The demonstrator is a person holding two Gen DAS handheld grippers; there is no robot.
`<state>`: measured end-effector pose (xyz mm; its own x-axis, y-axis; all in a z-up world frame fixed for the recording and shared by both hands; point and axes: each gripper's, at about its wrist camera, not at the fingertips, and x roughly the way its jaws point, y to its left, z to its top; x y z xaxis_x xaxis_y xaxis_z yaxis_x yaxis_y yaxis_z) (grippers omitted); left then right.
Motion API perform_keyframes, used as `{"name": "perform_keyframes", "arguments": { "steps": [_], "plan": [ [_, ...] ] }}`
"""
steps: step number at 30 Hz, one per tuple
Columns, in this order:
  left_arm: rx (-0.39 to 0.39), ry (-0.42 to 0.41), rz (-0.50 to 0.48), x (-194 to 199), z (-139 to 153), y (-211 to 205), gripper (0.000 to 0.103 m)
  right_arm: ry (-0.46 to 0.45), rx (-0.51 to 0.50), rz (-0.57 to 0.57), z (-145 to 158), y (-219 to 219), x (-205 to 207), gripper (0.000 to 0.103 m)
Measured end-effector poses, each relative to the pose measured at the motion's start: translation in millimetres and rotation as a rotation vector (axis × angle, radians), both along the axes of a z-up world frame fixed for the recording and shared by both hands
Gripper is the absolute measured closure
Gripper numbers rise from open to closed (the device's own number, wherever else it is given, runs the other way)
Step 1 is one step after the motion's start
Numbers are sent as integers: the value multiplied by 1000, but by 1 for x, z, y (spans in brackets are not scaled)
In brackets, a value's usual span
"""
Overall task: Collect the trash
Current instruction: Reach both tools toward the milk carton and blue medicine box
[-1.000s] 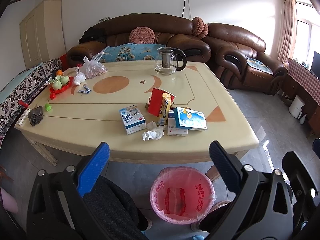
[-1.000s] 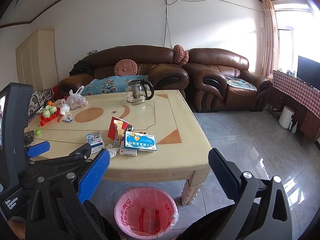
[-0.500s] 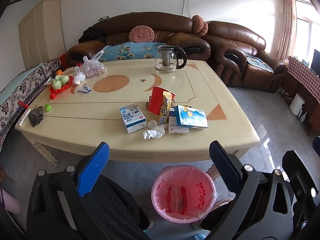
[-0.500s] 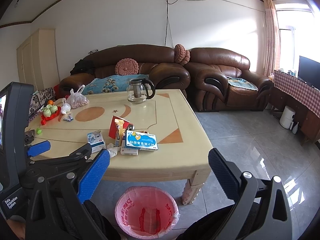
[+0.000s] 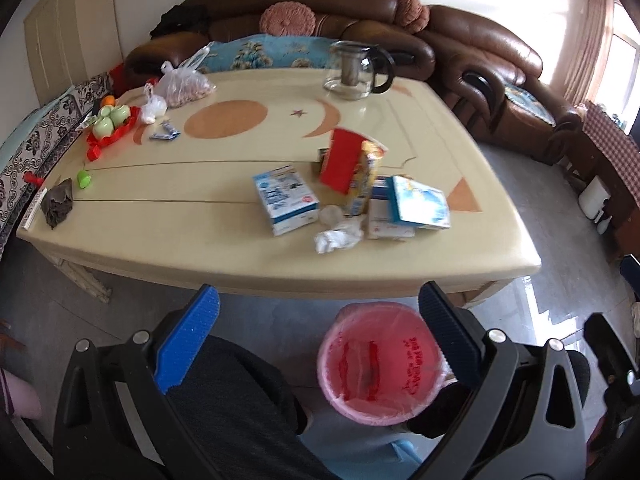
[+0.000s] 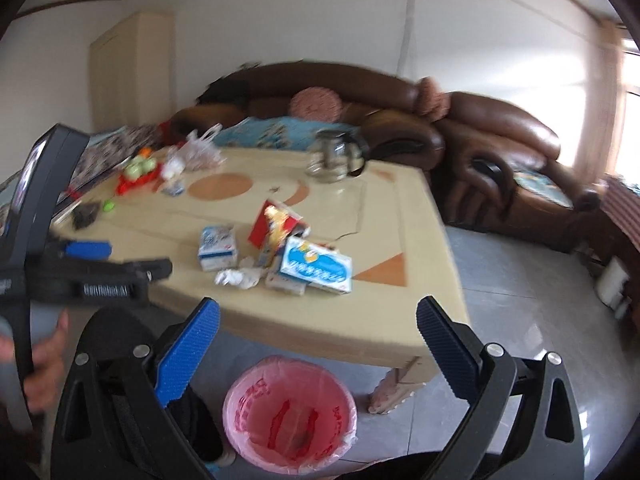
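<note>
The collecting has not begun: the litter, a crumpled white tissue (image 5: 336,238) with blue-and-white cardboard boxes (image 5: 286,198) and a red carton (image 5: 342,160) just beside it, lies near the front edge of the cream wooden desk (image 5: 168,216), above the pink-lined round bin (image 5: 380,364) on the floor. The next move probably calls for reaching over that edge to the tissue. Both the left tongs (image 5: 318,332) and right tongs (image 6: 318,334) gape wide, holding and touching nothing.

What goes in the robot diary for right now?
left gripper: open, empty | right gripper: open, empty | trash pile: on table | bin: below

Glass teapot (image 5: 353,71) on table (image 5: 200,216); brown sofa (image 5: 480,52) behind
</note>
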<state>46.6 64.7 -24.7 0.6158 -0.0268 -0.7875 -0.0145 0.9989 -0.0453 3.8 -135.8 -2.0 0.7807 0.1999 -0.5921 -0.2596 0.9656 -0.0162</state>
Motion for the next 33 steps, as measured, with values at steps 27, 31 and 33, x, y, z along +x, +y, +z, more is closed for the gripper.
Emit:
{"name": "perform_keyframes", "arguments": {
  "steps": [27,31,33],
  "plan": [
    [15,279,59,132,-19,20,5,136,-147,357,-10,-25,139,6],
    [-16,325,85,149,-29,26,5,148,-188,405,-13,-19,153,6],
    [-24,340,98,155,-34,28,5,155,-213,429,-16,-16,159,6]
  ]
}}
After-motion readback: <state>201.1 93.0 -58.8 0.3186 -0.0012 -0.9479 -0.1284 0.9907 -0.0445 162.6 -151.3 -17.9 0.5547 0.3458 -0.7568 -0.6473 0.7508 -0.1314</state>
